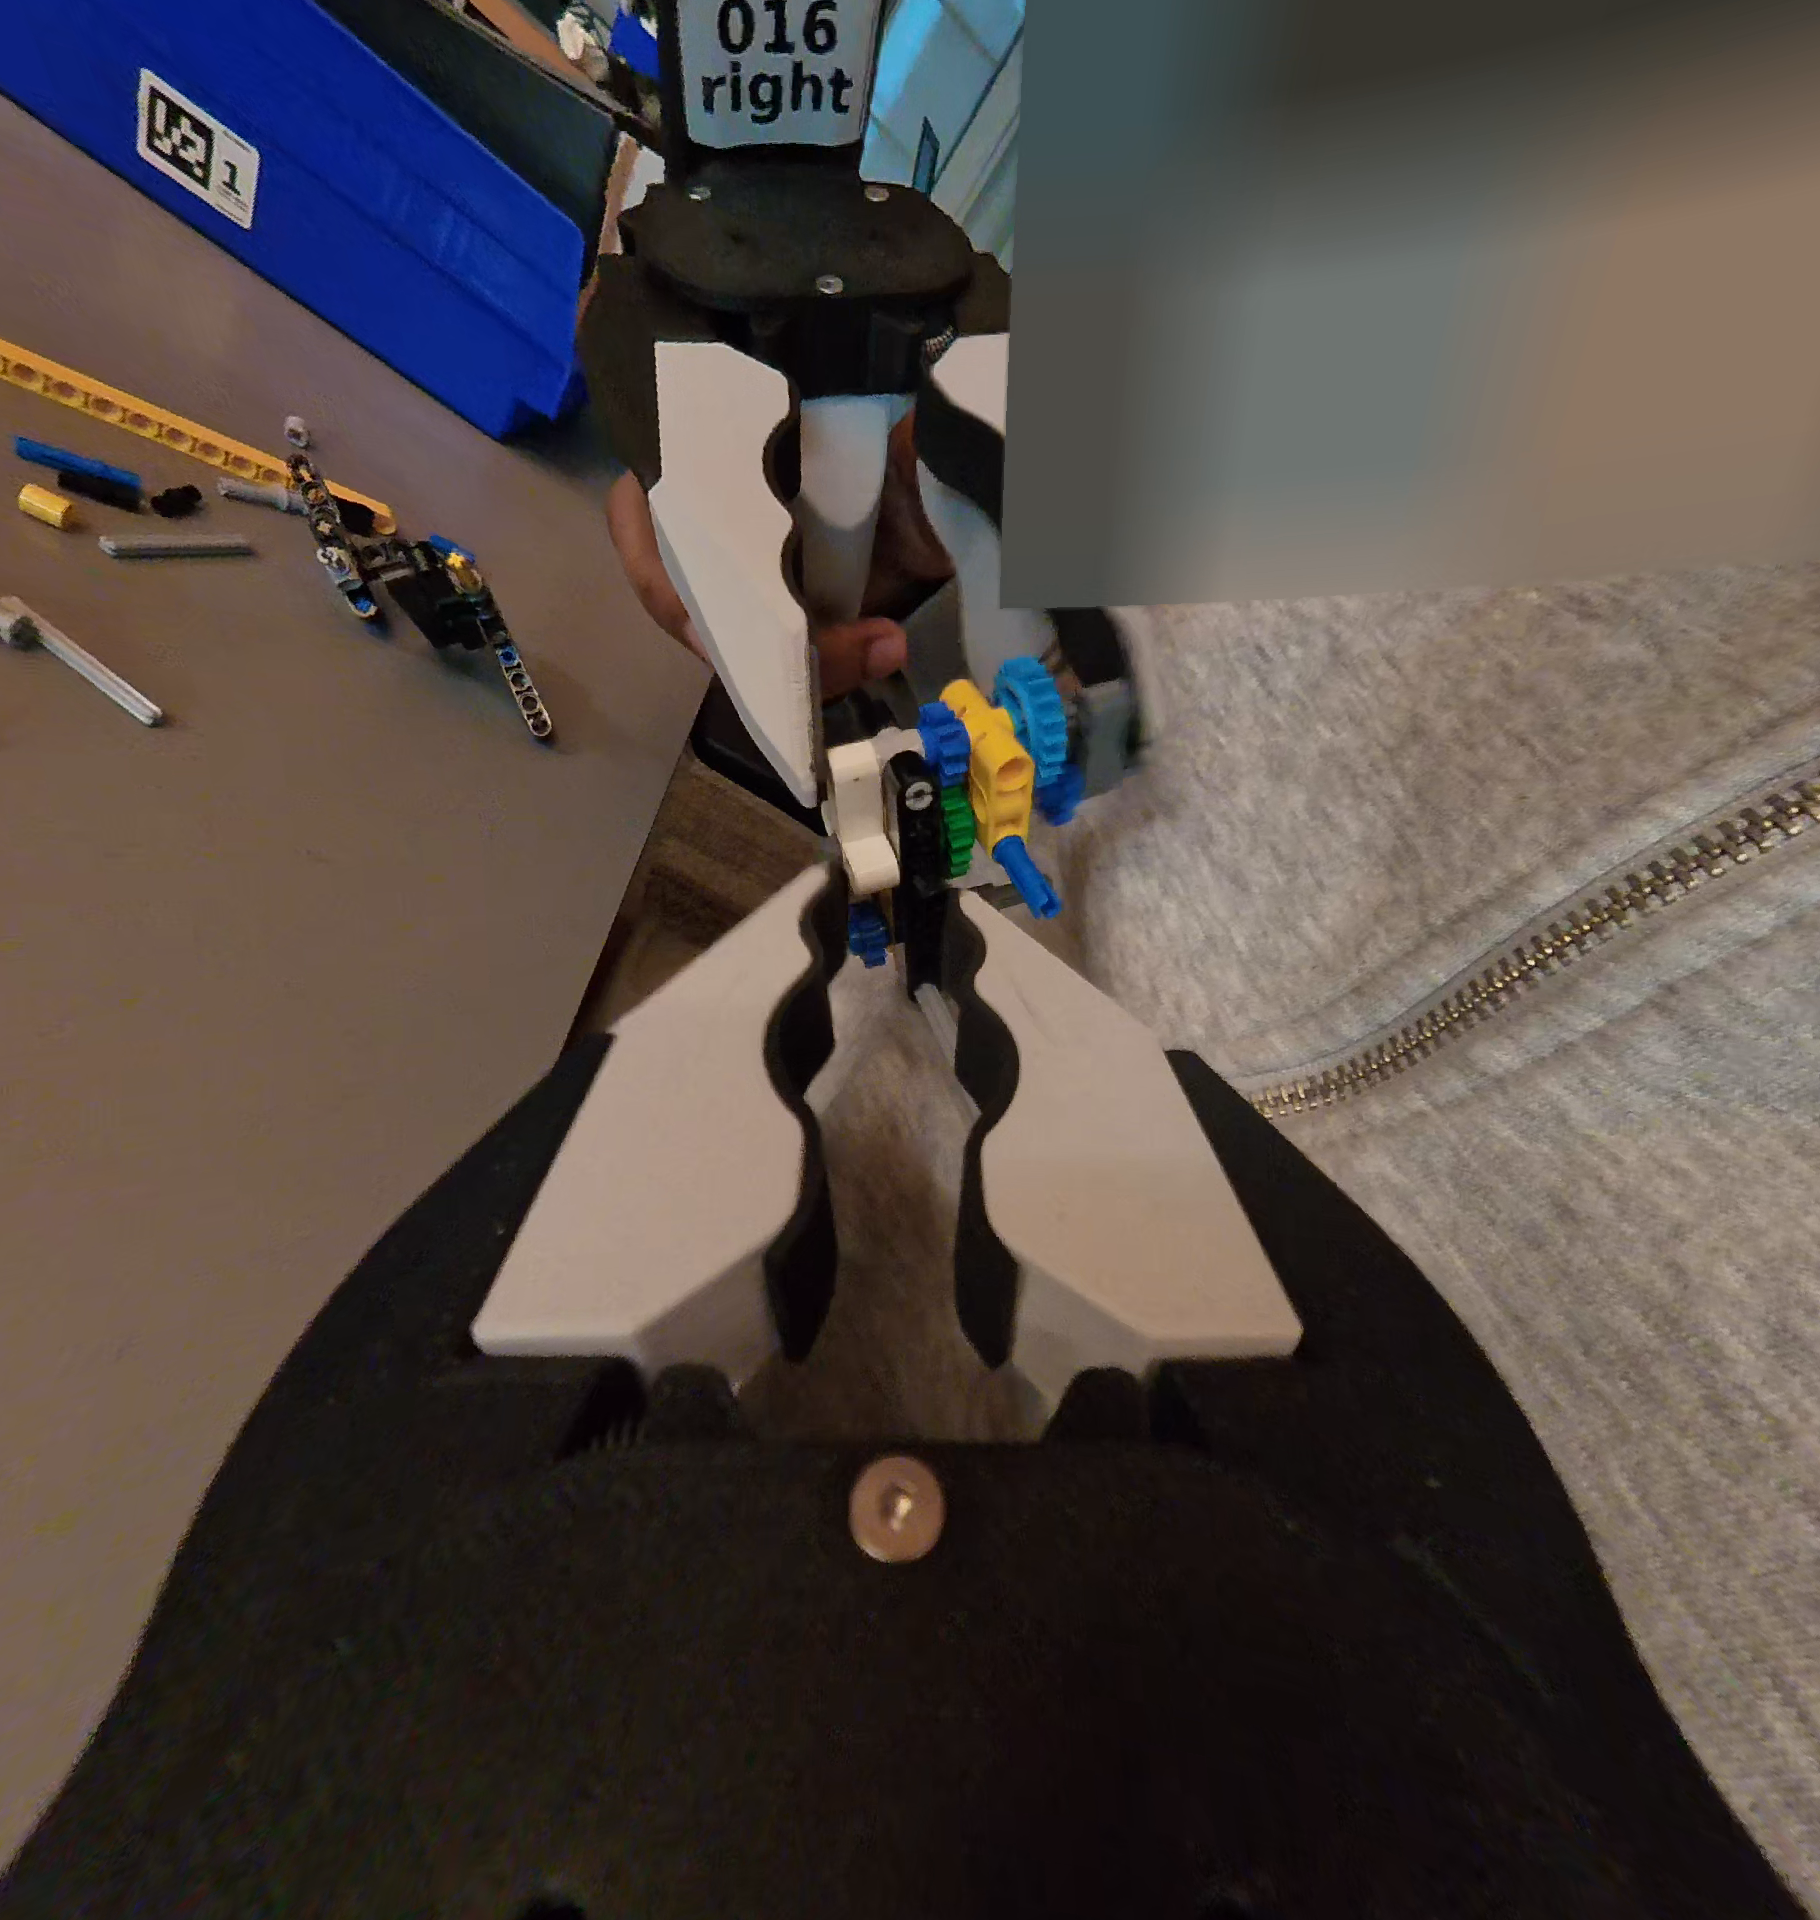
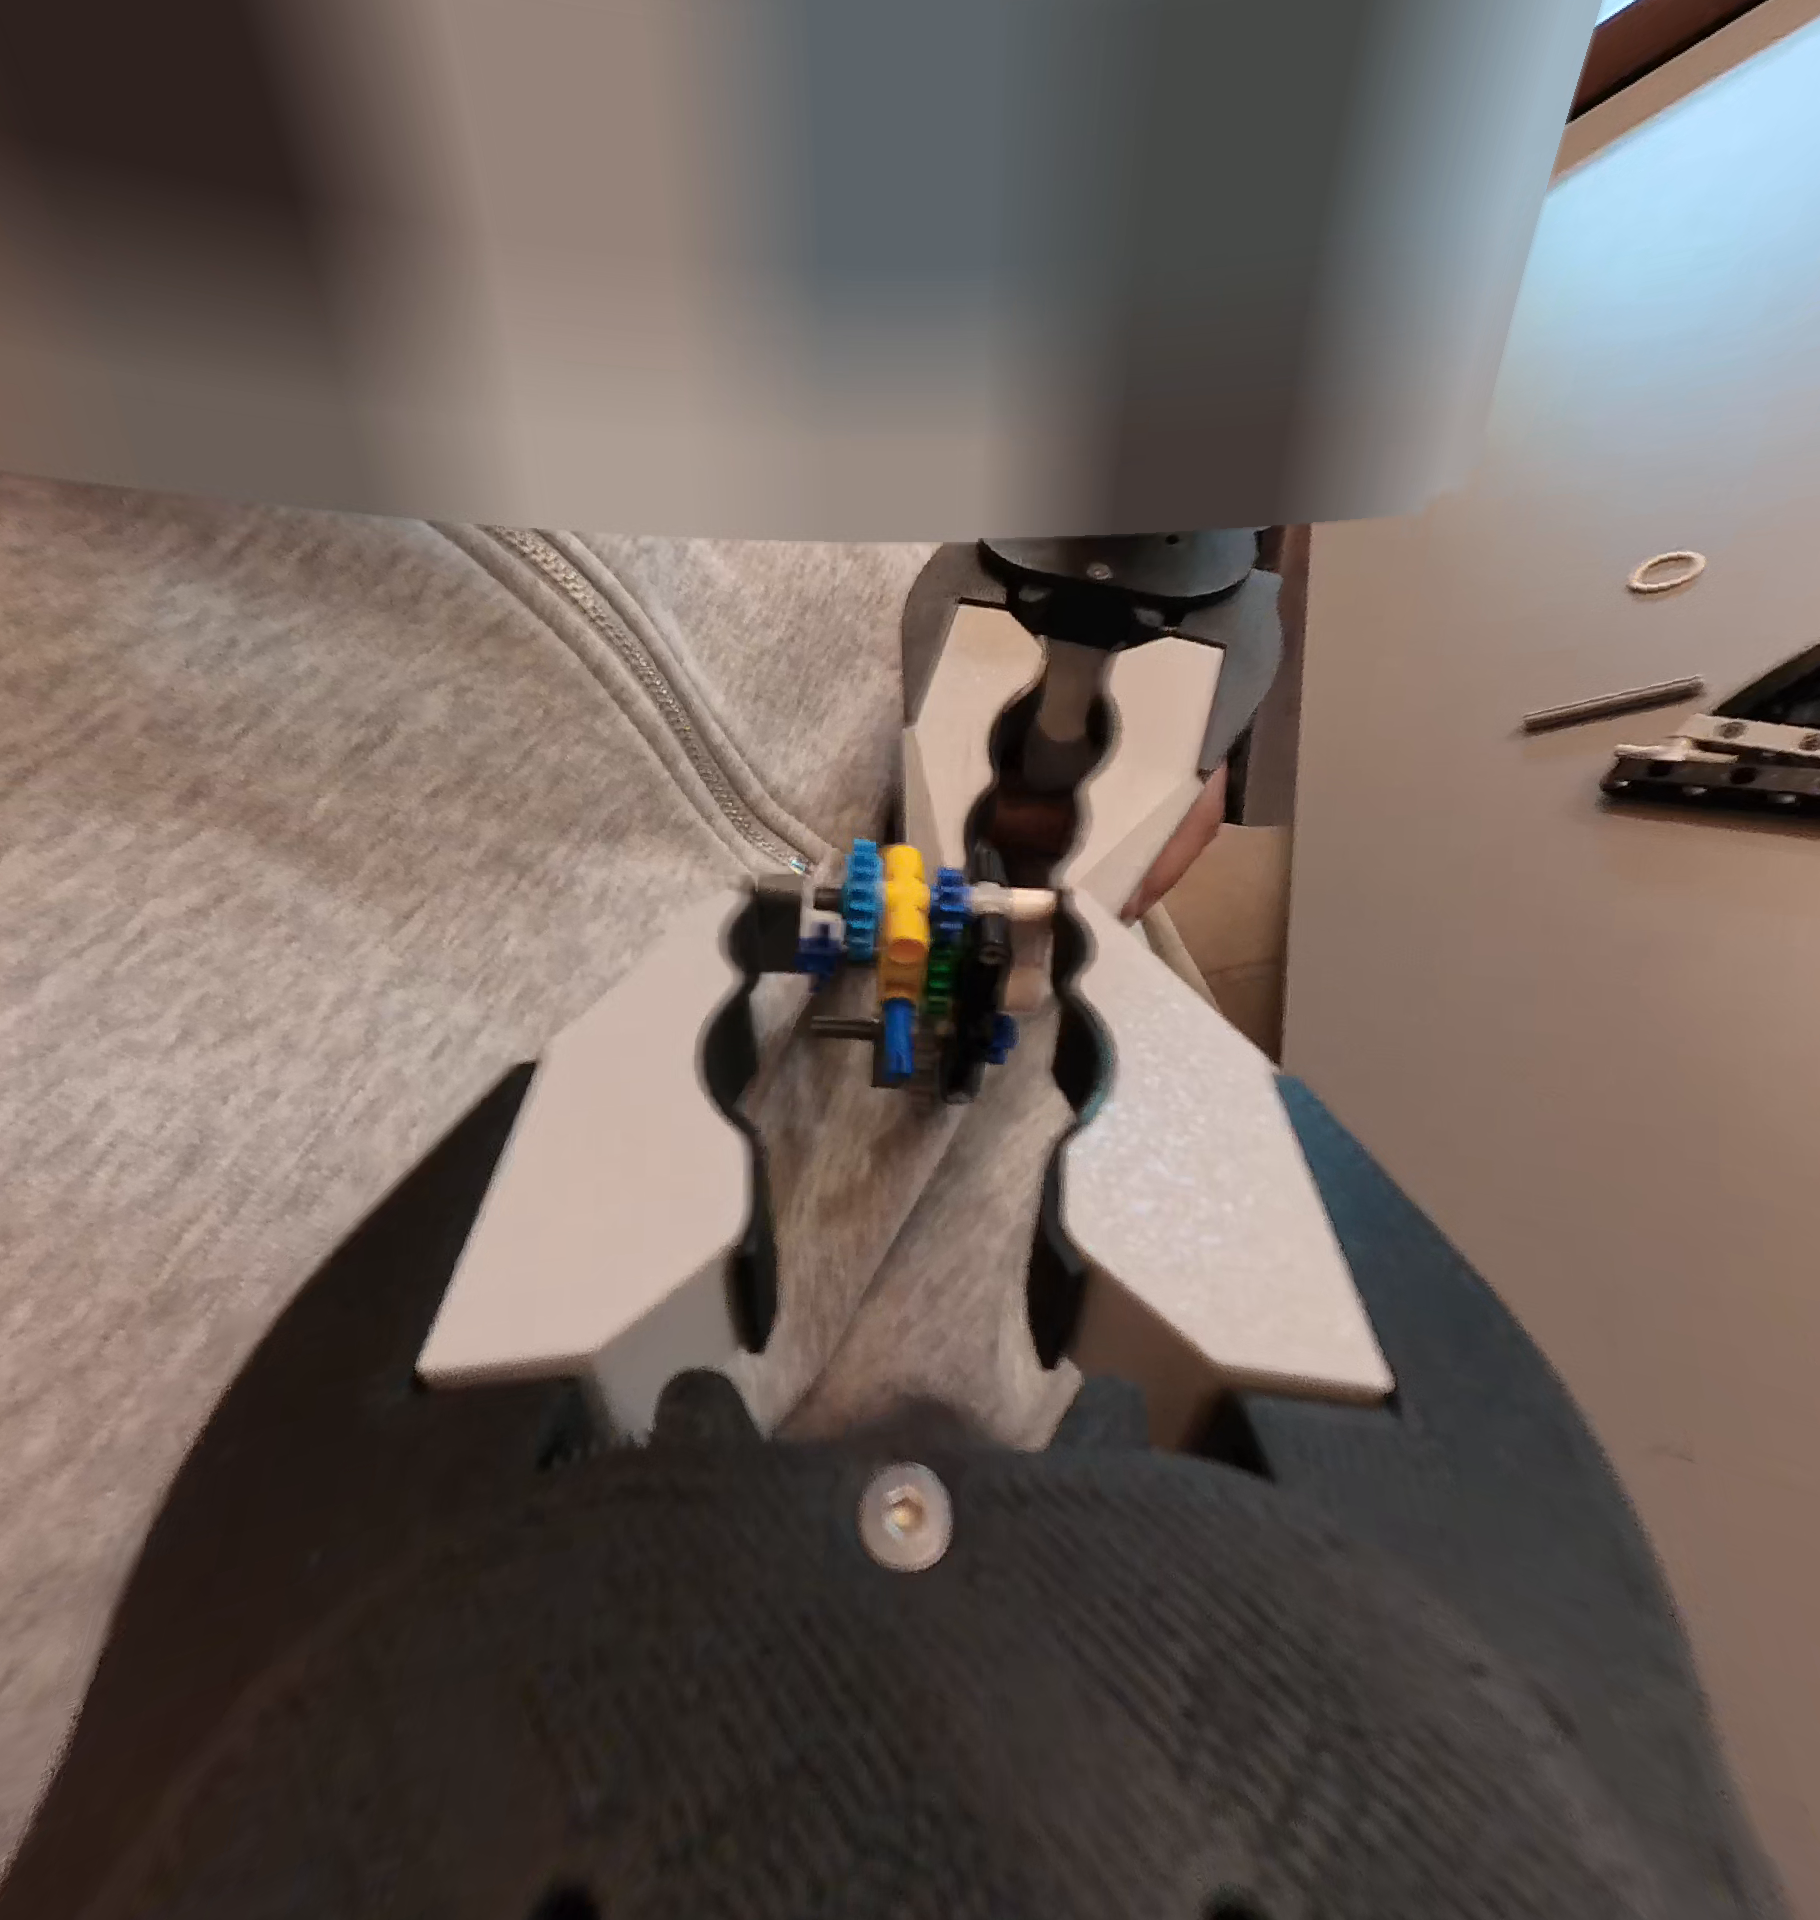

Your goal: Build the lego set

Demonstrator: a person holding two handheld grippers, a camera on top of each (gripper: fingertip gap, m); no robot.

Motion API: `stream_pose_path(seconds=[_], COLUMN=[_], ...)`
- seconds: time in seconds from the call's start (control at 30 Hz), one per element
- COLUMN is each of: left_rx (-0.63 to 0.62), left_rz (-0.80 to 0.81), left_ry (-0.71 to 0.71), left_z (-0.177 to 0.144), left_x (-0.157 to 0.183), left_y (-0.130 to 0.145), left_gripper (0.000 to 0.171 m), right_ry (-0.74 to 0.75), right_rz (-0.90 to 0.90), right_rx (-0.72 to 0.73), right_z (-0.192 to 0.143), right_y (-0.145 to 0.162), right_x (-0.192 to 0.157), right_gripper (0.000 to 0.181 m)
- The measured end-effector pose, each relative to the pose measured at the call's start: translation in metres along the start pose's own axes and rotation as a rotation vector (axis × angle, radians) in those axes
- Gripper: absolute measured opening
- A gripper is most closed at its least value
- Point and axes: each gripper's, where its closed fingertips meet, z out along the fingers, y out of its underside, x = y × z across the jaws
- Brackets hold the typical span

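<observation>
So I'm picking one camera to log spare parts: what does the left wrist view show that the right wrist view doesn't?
Only the left wrist view: a blue bin, a long yellow beam and a dark sub-assembly on the table.
Only the right wrist view: a thin rod, a small ring and a grey beam.
Both: the gear assembly gripped by the left gripper and right gripper, against a grey zip hoodie.

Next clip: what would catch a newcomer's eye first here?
The small gear assembly, bright with blue, yellow and green parts, held in mid-air between the left tool and the right tool, in front of a grey zip-up top. Next, the loose pieces on the grey table, beside a blue bin.
</observation>
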Motion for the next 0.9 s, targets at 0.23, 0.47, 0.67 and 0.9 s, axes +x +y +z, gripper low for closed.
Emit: stream_pose_path(seconds=[0.23,0.47,0.67,0.9], left_rx=[0.000,0.005,0.001,-0.005], left_rz=[-0.015,-0.028,-0.006,-0.025], left_ry=[0.013,0.011,-0.007,-0.033], left_z=[0.0007,0.0006,0.0011,0.0021], left_x=[0.0011,-0.0011,-0.0012,-0.0069], left_y=[0.0003,-0.0007,-0.0033,-0.0021], left_gripper=[0.013,0.013,0.013,0.013], right_ry=[0.011,0.015,0.001,0.016], right_rz=[-0.015,-0.003,0.005,0.022], right_rx=[-0.003,0.011,0.046,0.060], right_z=[-0.0002,-0.0011,-0.0034,-0.0051], right_y=[0.0010,-0.0008,-0.0036,-0.0024], right_x=[0.0010,0.0038,0.0036,0.0091], right_gripper=[0.051,0.051,0.050,0.050])
